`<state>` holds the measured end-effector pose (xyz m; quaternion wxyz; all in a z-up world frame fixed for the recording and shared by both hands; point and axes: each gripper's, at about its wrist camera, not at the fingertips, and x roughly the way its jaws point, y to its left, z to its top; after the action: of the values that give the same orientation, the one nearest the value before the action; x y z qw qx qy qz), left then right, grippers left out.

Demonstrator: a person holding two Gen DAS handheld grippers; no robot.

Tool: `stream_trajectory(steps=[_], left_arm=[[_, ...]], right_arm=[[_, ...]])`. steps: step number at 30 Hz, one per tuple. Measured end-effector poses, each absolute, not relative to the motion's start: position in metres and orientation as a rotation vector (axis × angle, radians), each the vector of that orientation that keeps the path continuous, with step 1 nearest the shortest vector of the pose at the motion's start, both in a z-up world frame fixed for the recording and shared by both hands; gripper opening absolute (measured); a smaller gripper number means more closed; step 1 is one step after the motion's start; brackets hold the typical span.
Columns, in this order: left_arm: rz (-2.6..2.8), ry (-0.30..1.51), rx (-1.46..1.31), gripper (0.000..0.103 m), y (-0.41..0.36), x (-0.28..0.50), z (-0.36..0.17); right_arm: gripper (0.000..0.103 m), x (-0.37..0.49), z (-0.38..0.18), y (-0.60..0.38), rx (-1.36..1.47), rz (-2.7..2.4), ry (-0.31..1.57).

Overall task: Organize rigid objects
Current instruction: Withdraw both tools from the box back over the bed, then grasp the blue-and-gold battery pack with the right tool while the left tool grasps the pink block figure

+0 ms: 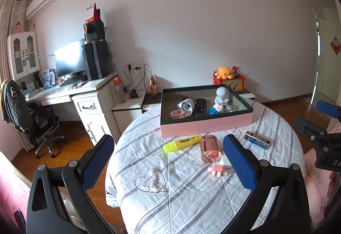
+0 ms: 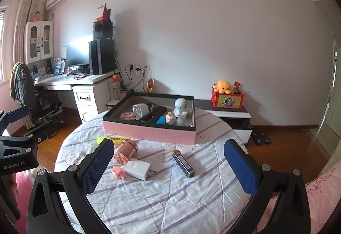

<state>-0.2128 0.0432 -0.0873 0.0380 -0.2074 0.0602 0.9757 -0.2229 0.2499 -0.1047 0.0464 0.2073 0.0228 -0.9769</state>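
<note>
Across the lower part of the left wrist view, the left gripper [image 1: 168,161] hangs over the round table [image 1: 187,195] with its blue pads spread wide and nothing between them. Left of centre lies a yellow highlighter [image 1: 182,142], then a rose-gold cylinder [image 1: 209,151] on its side, a small pink clip [image 1: 217,170] below it, and at right a battery [image 1: 257,140]. The right wrist view adds a white charger plug [image 2: 137,170] beside the clip, with the right gripper [image 2: 169,164] likewise spread and holding nothing. Above these, in mid-frame, the pink box [image 1: 205,125] already holds a white astronaut figure [image 1: 222,94], a small white fan, dark items and a blue piece. So the sorting looks roughly half done: five loose objects are left on the cloth, near the box.
</note>
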Motion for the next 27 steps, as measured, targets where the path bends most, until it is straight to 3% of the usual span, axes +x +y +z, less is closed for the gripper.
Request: stream_trajectory(steps=[27], left_arm=[[2.712,0.297,-1.12,0.103,0.11,-0.306,-0.211]], right_arm=[[0.103,-0.297,-0.201,0.293,1.011,-2.908,-0.033]])
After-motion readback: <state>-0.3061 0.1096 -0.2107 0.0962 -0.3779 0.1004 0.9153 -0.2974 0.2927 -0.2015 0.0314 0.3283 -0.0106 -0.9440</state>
